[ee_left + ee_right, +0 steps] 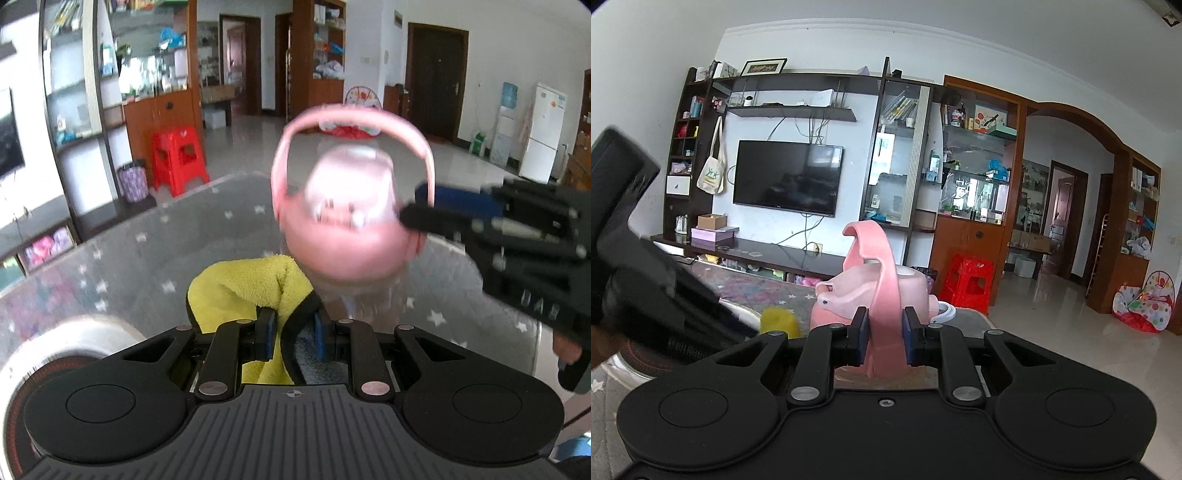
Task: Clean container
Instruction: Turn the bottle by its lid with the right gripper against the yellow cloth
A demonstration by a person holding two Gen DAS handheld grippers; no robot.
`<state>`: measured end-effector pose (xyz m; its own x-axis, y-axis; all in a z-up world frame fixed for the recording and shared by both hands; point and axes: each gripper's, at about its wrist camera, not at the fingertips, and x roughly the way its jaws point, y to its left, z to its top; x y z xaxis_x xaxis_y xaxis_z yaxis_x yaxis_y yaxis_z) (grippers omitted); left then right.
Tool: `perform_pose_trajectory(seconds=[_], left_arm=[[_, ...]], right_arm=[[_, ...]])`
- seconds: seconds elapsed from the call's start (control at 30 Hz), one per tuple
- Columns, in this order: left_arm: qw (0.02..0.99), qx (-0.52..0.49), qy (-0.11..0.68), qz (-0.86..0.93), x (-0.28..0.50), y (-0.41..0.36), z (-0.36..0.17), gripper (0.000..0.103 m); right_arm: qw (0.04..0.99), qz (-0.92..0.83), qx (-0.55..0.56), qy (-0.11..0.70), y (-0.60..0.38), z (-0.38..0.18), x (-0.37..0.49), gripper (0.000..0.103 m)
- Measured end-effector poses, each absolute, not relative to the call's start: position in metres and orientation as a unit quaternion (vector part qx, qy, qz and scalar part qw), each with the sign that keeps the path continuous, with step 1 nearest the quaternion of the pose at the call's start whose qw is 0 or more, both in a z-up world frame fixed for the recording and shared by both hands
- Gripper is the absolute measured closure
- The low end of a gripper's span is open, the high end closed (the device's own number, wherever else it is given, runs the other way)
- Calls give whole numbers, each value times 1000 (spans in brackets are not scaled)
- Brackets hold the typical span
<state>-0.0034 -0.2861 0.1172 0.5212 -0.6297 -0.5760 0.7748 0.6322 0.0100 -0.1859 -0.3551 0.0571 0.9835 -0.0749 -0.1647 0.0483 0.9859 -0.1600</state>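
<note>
A pink container with a hoop handle [347,221] hangs blurred above the table, ahead of my left gripper. My right gripper [885,338] is shut on its pink handle [882,291]; it enters the left wrist view from the right [417,206]. My left gripper [294,332] is shut on a yellow cloth [243,284], held just below and left of the container. The cloth also shows in the right wrist view [777,321], behind the left gripper's black body [646,280].
A grey star-patterned table [147,266] lies below. A round white-rimmed dish with a dark red inside [55,350] sits at the near left. A red stool [179,158] and cabinets stand beyond the table.
</note>
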Motion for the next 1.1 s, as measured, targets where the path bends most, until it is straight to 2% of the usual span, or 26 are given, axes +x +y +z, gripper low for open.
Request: perform_pose_trajectory(seconds=[0.33, 1.1], left_arm=[[850, 166, 258, -428, -12, -292, 116, 82], [828, 163, 292, -449, -20, -304, 80, 82]], right_arm=[[993, -32, -81, 81, -360, 60, -188, 83], [986, -60, -135, 81, -362, 69, -172, 84]])
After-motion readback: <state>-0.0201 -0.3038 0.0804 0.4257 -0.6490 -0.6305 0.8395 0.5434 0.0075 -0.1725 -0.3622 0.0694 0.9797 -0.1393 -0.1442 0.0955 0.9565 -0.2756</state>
